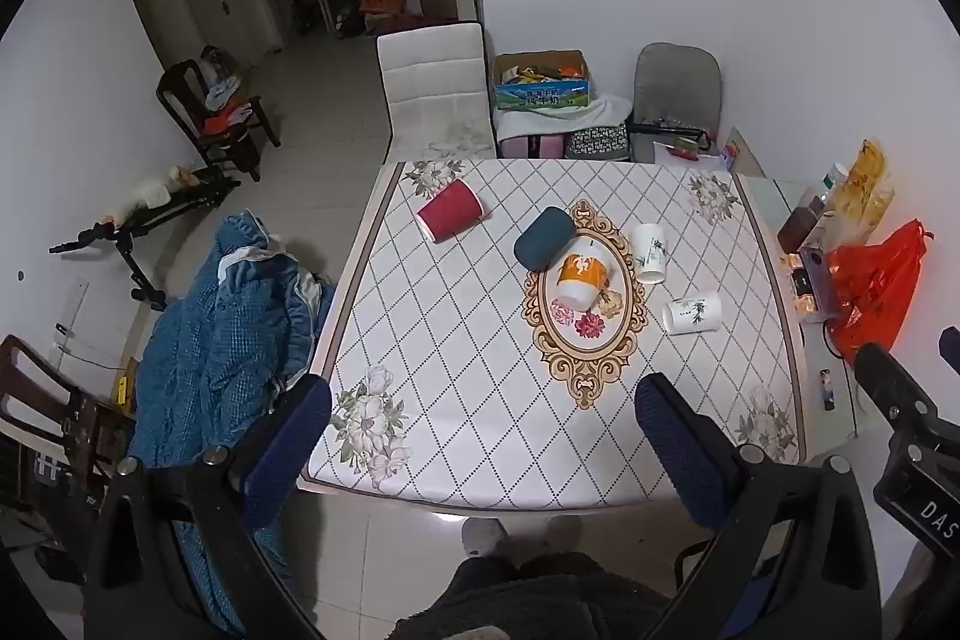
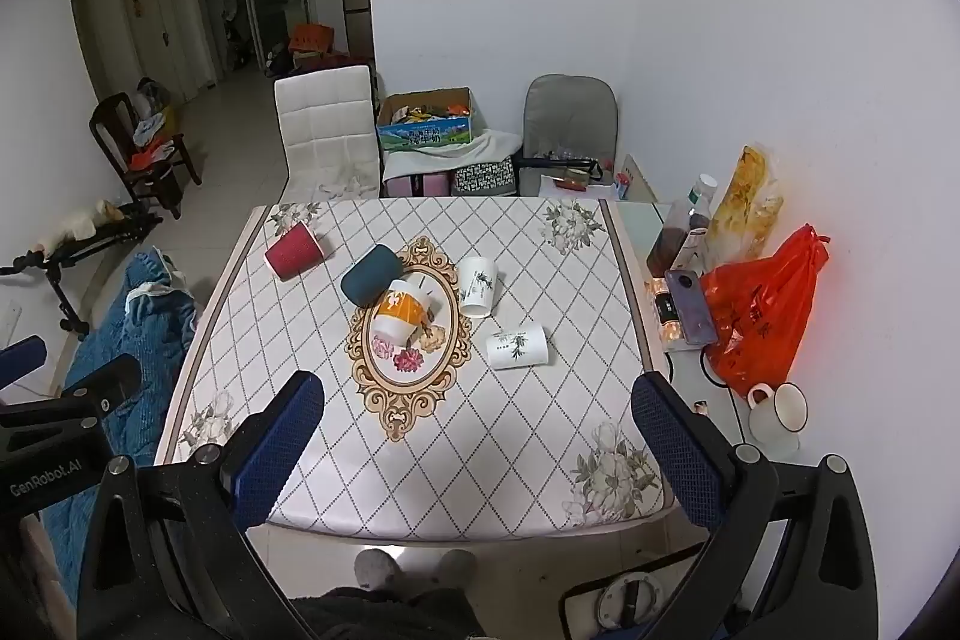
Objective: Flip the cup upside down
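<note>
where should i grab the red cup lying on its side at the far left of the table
Grip the red cup across its mid-body, not the rim. It lies on its side with the open mouth toward the near left, so the round wall is exposed on top. Coming from above with the left gripper, jaws straddling the barrel, looks best; it sits apart from the dark teal cup, leaving room.

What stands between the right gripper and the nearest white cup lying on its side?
Nothing visible. The right gripper hangs open above the table's near edge, and only bare tablecloth lies between it and the white cup. The other cups sit farther back.
</note>
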`<state>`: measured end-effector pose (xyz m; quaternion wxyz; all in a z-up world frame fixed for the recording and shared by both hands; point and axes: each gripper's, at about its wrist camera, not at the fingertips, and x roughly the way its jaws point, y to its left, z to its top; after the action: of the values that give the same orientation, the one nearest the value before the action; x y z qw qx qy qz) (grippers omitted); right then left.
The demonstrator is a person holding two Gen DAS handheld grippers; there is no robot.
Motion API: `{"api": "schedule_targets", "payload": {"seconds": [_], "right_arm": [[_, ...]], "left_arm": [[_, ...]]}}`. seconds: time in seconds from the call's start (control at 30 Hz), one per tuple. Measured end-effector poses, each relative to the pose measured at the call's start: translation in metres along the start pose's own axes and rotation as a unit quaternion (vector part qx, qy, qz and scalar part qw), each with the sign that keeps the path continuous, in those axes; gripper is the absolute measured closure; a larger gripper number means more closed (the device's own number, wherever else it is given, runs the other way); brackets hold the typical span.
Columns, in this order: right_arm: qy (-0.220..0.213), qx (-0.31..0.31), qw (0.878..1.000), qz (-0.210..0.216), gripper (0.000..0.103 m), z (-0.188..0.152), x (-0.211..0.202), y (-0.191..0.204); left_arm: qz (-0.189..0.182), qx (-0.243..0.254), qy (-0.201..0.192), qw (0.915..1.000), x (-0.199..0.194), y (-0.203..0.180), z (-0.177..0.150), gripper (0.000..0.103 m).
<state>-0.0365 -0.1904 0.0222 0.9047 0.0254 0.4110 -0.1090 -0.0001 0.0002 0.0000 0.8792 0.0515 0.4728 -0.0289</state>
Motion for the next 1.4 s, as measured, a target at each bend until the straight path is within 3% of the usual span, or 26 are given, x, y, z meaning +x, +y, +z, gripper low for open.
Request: {"api": "schedule_targets", "payload": {"seconds": [0.57,0.77,1.4], "right_arm": [[0.002,0.0,1.0,-0.002,0.0,0.001,-0.001,0.004],[0.001,0.001,1.0,0.0,0.0,0.004,-0.005,0.003],[0.0,0.004,1.0,0.004,0.0,0.001,-0.012,0.0]], "left_arm": [[-0.001,0.001,-0.002,1.0,0.0,0.001,0.0,0.0],[-0.004,0.005,-0.003,1.0,-0.014,-0.001,0.016,0.0],[-0.009,0.004,-0.007,0.9999,-0.011,-0.011,0.009,0.0]]}}
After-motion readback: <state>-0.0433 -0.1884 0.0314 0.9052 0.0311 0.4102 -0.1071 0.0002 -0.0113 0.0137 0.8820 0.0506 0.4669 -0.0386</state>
